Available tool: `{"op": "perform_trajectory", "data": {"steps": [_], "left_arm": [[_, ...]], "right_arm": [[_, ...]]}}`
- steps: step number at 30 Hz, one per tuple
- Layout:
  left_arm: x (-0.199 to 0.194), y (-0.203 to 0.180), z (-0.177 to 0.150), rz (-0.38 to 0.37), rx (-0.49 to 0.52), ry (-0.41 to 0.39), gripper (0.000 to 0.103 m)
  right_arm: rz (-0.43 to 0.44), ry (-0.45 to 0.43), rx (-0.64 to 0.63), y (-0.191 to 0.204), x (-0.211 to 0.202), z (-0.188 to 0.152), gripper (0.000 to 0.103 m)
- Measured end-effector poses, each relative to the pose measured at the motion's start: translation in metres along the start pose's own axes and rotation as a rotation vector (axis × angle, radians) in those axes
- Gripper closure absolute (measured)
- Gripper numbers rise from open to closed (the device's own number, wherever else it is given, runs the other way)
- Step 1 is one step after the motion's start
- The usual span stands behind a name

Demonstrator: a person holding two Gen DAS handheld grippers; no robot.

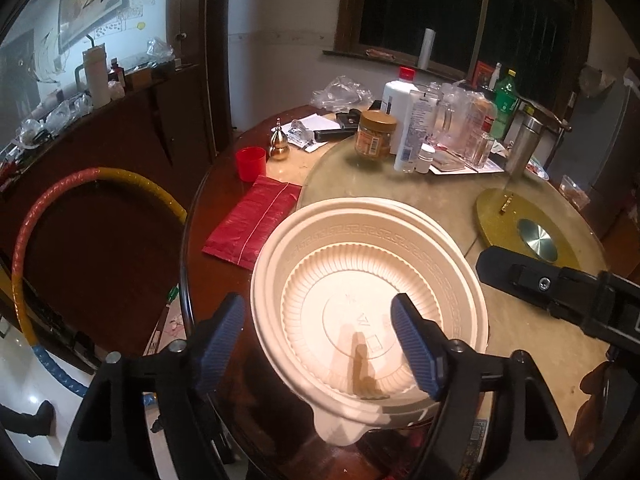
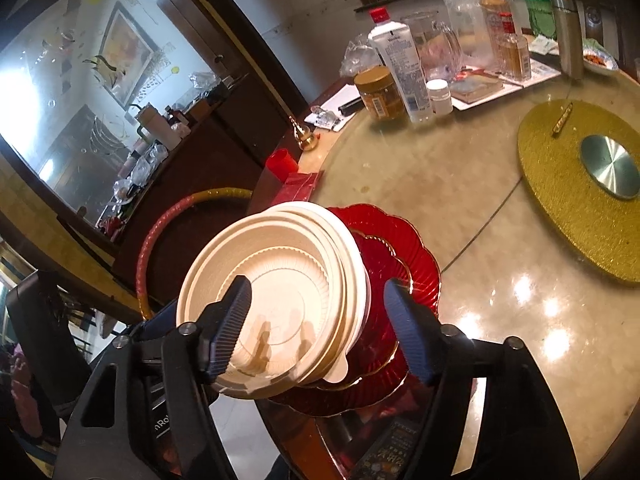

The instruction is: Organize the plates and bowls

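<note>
A stack of cream plastic bowls (image 1: pixel 360 280) sits near the front edge of the round table; it also shows in the right wrist view (image 2: pixel 280 288). The stack rests on a pile of red scalloped plates (image 2: pixel 404 248) with gold rims. My left gripper (image 1: pixel 318 344) is open, its blue fingers (image 1: pixel 416 352) straddling the left part of the bowl rim without touching it. My right gripper (image 2: pixel 320 328) is open above the stack, one finger over the bowls, one over the red plates. The right gripper's body (image 1: pixel 560 288) shows at the right of the left wrist view.
A red cup (image 1: pixel 251 163), a red packet (image 1: pixel 256 220) and a brass gourd (image 1: pixel 279 142) lie at the table's left. Bottles and jars (image 1: pixel 412 128) crowd the far side. A gold turntable base (image 2: pixel 588 192) sits at right. A hoop (image 1: pixel 52 216) leans left of the table.
</note>
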State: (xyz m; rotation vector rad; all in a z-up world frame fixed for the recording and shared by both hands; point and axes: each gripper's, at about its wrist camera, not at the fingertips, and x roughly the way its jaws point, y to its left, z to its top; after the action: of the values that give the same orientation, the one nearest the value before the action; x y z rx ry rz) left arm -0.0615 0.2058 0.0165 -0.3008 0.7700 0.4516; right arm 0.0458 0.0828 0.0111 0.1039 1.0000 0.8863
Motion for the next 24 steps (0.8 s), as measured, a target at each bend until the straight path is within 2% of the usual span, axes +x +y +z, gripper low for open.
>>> {"op": "perform_trajectory", "data": {"steps": [3, 5, 8, 11, 14, 18, 24], "left_arm": [[-0.005, -0.002, -0.002, -0.004, 0.011, -0.018, 0.022], [-0.011, -0.005, -0.005, 0.029, 0.029, -0.058, 0.021], [-0.017, -0.007, -0.007, 0.063, 0.051, -0.096, 0.017], [-0.023, -0.008, -0.010, 0.113, 0.082, -0.124, 0.013], [-0.023, -0.009, -0.012, 0.136, 0.109, -0.125, 0.000], [-0.023, -0.010, -0.014, 0.116, 0.124, -0.108, 0.000], [-0.025, -0.017, -0.015, 0.099, 0.142, -0.097, 0.000]], "right_arm": [[-0.001, -0.007, -0.046, 0.007, -0.005, -0.001, 0.030], [-0.021, -0.020, -0.108, 0.014, -0.012, -0.004, 0.019], [-0.068, -0.045, -0.223, 0.026, -0.024, -0.009, 0.012], [-0.098, -0.060, -0.318, 0.031, -0.033, -0.014, 0.012], [-0.137, -0.049, -0.416, 0.033, -0.039, -0.019, 0.012], [-0.192, -0.059, -0.563, 0.031, -0.044, -0.031, 0.012], [-0.181, -0.057, -0.632, 0.027, -0.057, -0.042, 0.012]]}}
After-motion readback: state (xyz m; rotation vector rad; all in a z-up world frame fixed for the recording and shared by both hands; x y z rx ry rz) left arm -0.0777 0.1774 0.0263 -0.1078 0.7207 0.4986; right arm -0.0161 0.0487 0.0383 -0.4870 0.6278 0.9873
